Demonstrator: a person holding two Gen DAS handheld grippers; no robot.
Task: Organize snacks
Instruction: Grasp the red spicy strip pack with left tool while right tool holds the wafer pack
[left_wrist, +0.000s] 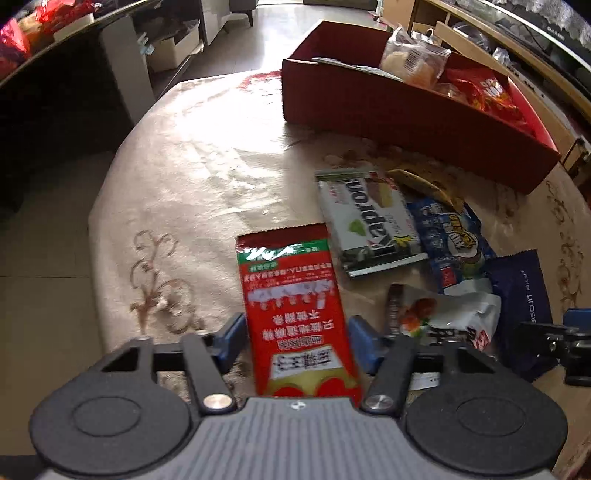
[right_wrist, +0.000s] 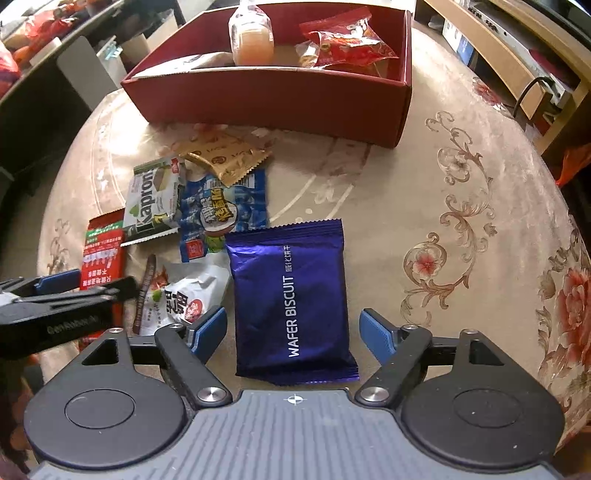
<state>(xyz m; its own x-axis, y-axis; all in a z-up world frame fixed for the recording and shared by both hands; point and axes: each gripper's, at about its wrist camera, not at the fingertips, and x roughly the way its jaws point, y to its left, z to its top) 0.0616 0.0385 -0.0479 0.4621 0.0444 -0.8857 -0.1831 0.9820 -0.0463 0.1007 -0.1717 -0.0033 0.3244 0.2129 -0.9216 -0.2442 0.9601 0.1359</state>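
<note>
A red snack packet (left_wrist: 295, 306) lies lengthwise between the blue pads of my left gripper (left_wrist: 297, 338), which rest against its two long edges. My right gripper (right_wrist: 293, 332) is open around a dark blue wafer biscuit packet (right_wrist: 291, 295), with a gap on each side. Between the two lie a white packet (right_wrist: 184, 291), a blue packet (right_wrist: 221, 210), a green-and-white Kapront wafer pack (right_wrist: 155, 199) and a gold wrapper (right_wrist: 225, 158). The red cardboard box (right_wrist: 266, 99) stands behind them; it holds a clear bag with a pale bun (right_wrist: 251, 33) and red packets (right_wrist: 347, 37).
Everything sits on a round table under a beige floral cloth (right_wrist: 443, 184), whose edge curves close on the left (left_wrist: 110, 221). A dark table (left_wrist: 55, 92) stands to the left and a wooden shelf unit (right_wrist: 517, 66) to the right.
</note>
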